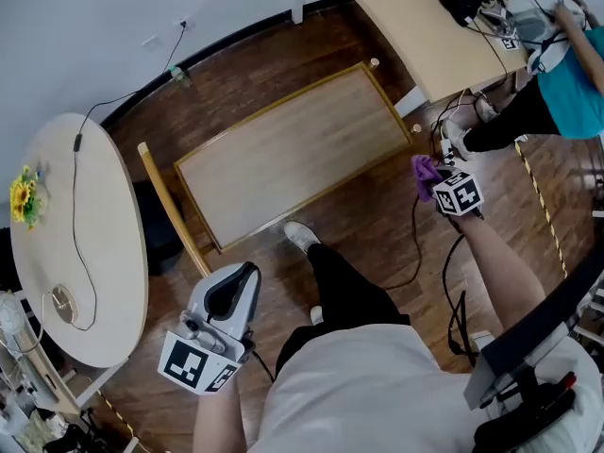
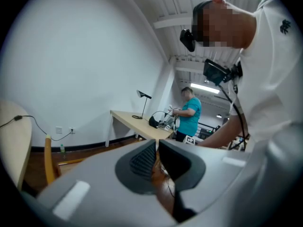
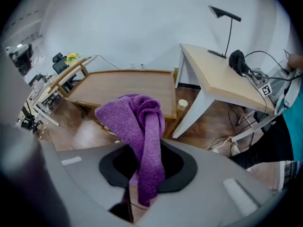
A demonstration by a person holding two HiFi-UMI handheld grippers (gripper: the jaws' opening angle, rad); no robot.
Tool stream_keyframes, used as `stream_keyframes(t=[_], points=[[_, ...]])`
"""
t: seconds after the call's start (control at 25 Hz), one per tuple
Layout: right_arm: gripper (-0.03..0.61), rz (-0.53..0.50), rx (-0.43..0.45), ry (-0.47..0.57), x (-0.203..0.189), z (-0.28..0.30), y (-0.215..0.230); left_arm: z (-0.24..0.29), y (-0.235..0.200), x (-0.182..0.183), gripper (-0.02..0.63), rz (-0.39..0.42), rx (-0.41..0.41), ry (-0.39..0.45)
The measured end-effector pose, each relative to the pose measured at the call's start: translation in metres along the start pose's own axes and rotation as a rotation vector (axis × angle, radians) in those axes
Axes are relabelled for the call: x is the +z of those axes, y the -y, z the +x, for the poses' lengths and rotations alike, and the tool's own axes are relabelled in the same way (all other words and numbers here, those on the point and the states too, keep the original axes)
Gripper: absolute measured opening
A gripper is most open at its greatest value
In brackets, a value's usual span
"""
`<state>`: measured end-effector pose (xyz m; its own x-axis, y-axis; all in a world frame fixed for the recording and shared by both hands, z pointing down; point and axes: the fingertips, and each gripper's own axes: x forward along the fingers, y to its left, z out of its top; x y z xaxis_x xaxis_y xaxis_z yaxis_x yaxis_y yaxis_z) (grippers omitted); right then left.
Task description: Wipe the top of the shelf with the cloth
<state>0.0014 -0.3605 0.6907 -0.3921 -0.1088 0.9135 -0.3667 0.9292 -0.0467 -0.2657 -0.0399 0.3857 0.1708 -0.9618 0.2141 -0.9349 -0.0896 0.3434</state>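
The shelf top (image 1: 302, 149) is a pale wooden panel with a light rim, in the middle of the head view; it also lies ahead in the right gripper view as the shelf top (image 3: 128, 85). My right gripper (image 1: 432, 179) hangs just off the shelf's right end, shut on a purple knitted cloth (image 3: 139, 126) that bunches up above the jaws; the cloth (image 1: 422, 170) shows beside the marker cube. My left gripper (image 1: 231, 291) is held low at the near left, away from the shelf, its jaws almost together with nothing between them (image 2: 157, 160).
A round white table (image 1: 66, 243) with a cable and flowers stands at the left. A wooden desk (image 1: 425, 22) with a lamp and gear is at the back right, and a person in a teal shirt (image 1: 566, 74) is beside it. Cables (image 1: 458, 281) trail on the floor.
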Motion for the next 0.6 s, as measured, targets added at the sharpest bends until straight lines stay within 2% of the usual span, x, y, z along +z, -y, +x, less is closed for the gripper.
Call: stream_keyframes(t=[0.16, 0.32, 0.44, 0.6], points=[[0.08, 0.009, 0.075, 0.205, -0.004, -0.057, -0.078, -0.059, 0.048, -0.021, 0.025, 0.061, 0.023, 0.072], [0.08, 0.05, 0.147, 0.372, -0.04, -0.143, -0.165, -0.129, 0.097, -0.059, 0.028, 0.047, 0.045, 0.108], [0.08, 0.081, 0.169, 0.448, -0.072, -0.201, -0.216, -0.173, 0.129, -0.077, 0.028, 0.026, 0.07, 0.113], [0.08, 0.052, 0.163, 0.516, -0.098, -0.268, -0.246, -0.212, 0.172, -0.086, 0.028, 0.036, 0.101, 0.106]])
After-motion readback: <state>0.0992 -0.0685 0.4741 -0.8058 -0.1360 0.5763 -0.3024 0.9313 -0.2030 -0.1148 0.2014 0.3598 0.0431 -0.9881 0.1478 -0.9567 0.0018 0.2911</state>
